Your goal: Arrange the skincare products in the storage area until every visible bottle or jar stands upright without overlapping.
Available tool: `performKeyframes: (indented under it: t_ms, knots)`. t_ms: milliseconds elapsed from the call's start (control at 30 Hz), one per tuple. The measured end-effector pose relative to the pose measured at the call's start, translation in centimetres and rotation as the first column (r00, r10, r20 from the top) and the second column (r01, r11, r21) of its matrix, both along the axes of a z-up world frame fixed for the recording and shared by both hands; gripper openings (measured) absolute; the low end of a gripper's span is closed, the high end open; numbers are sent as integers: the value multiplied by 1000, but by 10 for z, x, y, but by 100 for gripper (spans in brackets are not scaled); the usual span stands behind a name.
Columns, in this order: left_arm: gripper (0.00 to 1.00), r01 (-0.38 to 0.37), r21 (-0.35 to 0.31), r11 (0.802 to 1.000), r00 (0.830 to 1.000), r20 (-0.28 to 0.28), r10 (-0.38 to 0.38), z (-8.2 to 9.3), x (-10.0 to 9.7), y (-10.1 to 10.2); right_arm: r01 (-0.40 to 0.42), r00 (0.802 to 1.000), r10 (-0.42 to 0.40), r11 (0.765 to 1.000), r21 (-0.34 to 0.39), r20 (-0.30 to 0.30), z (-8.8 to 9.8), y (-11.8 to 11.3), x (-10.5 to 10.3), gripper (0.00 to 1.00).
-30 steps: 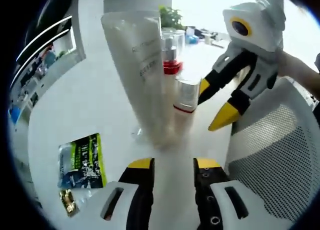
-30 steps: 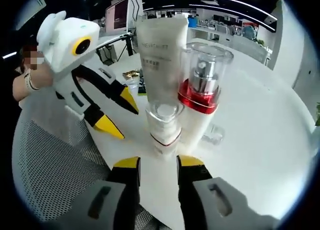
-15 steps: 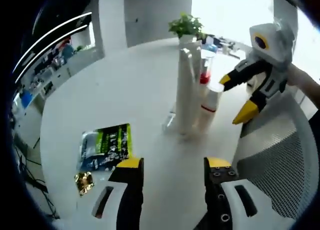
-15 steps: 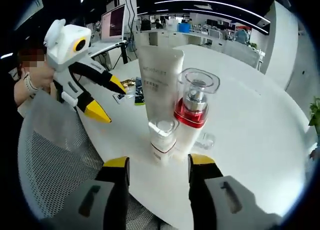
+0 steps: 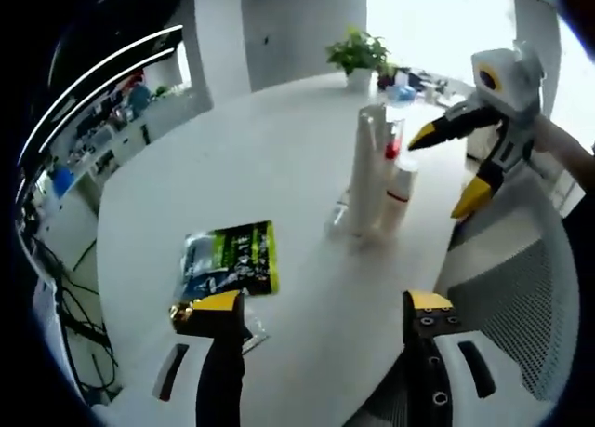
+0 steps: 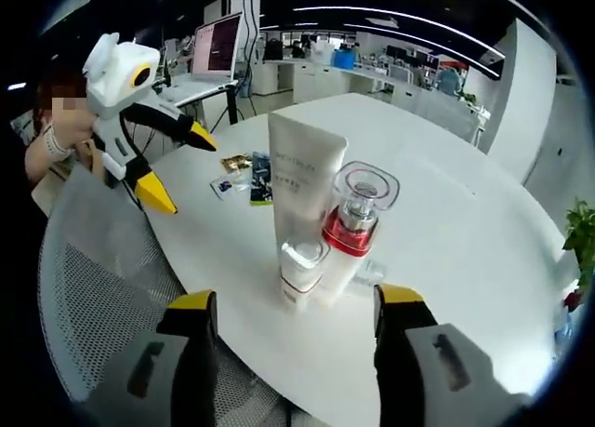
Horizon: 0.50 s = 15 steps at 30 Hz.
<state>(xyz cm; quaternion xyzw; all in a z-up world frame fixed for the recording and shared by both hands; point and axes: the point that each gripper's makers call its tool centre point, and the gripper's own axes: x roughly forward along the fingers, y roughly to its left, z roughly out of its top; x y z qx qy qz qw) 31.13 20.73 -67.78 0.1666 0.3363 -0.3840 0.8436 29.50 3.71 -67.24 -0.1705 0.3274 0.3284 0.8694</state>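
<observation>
Three skincare products stand upright close together on the round white table point(image 6: 446, 213): a tall white tube point(image 6: 302, 187), a pump bottle with a red collar and clear cap point(image 6: 351, 227), and a short white bottle with a red band point(image 6: 300, 275). The left gripper view shows the same group, the tube point(image 5: 366, 171) in front and the short bottle point(image 5: 397, 197) beside it. My left gripper point(image 5: 321, 308) is open, well back from them, and appears as the other gripper point(image 6: 167, 164) in the right gripper view. My right gripper point(image 6: 296, 299) is open, just short of the small bottle, and appears point(image 5: 448, 165) past the group.
A green and black sachet point(image 5: 229, 260) lies flat on the table near my left jaws, with a small gold wrapper point(image 5: 182, 312) beside it. A white mesh chair point(image 6: 84, 287) stands at the table's edge. A potted plant point(image 5: 358, 55) sits at the far side.
Both grippers have pulled back from the products and their jaws have spread wider. The three products stand where they were.
</observation>
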Motion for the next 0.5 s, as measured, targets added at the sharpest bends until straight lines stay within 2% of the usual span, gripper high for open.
performKeyframes:
  t_ms: [67,267,500]
  knots:
    - [72,-5,4,1000,1000,0,5,1,0,5,-4,1000,4,1000,11,8,5,2,0,74]
    - [76,-6,30,1000,1000,7,5,3,0,18,-34,998,34,999,2,45,14,7,2,83]
    - [86,-26,17,1000,1000,1,26,8,-2,27,-32,998,30,999,23,59,22,7,5,88]
